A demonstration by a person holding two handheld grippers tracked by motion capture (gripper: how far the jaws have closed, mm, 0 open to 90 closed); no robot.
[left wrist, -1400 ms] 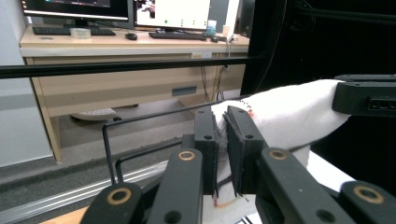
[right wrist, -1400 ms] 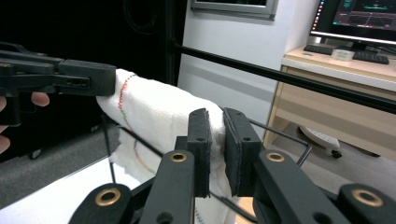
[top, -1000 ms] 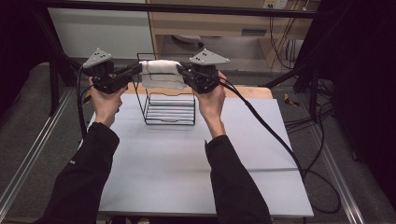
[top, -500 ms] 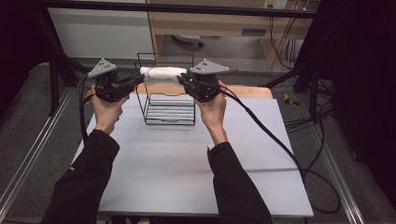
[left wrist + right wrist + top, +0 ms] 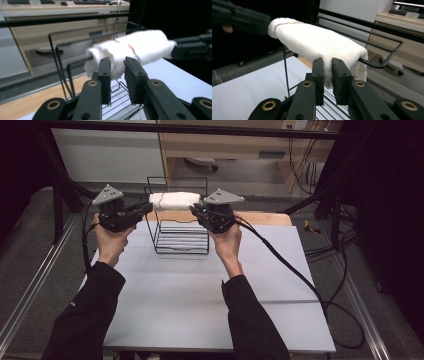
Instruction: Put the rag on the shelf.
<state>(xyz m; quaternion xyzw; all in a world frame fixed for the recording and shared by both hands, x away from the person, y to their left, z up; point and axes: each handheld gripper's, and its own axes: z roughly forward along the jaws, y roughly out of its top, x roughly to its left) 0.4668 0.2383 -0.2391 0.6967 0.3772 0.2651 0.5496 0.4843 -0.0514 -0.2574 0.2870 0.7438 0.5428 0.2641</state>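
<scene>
**Draping the towel over the rack's top bar**

The rolled white towel (image 5: 175,200) sits at the top of the black wire rack (image 5: 181,237), lying along the rack's upper bar, one end held toward each hand.

Right gripper (image 5: 196,210) — clenched on the towel's end on its side of the rack; in the right gripper view the cloth is pinched tight between the pads (image 5: 318,75).

Left gripper (image 5: 146,209) — its jaws have just been opening. The left gripper view shows the towel's other end between the fingers (image 5: 105,72) with the gap widening; the grip looks loose, about released.

How I'd finish it:
- Check the towel's weight is on the rack's top bar before either end is let go fully — otherwise it could roll off behind the rack.
- Release one end at a time; keep the right pinch until the left end hangs settled.
- Back the left gripper straight away from the rack, so the pads don't drag the cloth.
- Keep both clear of the rack's wires; it looks light and could skid on the surface (image 5: 200,290).
</scene>
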